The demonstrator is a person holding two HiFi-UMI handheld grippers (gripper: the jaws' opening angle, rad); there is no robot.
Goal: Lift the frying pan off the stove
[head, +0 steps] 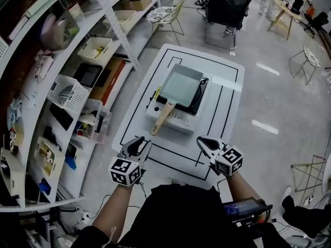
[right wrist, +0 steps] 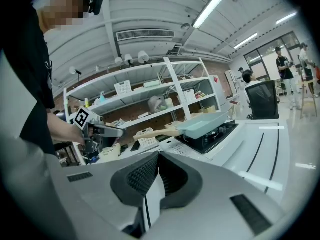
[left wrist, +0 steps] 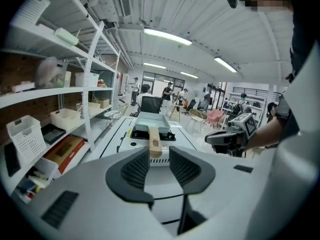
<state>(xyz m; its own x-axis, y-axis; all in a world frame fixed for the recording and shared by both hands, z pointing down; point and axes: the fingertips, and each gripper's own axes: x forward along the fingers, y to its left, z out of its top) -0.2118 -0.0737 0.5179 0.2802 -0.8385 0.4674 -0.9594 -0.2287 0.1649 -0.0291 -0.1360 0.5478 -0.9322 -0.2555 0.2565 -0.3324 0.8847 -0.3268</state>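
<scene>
Pre-grasp: both tongs short of the stove, pan untouched.

The rectangular frying pan (head: pixel 181 85) sits on the portable gas stove (head: pixel 178 120), mid-counter (head: pixel 227 105). Its wooden handle (head: pixel 162 119) juts over the stove's front edge toward the person, which looks like the natural place to grip. The left tongs (head: pixel 138 141) are moderately parted with nothing between them. They are lined up on the handle end but well apart from it, probably readied for a side pinch. The right tongs (head: pixel 205 140) are closed on nothing and hang beside the counter's near edge, likely in reserve.
</scene>
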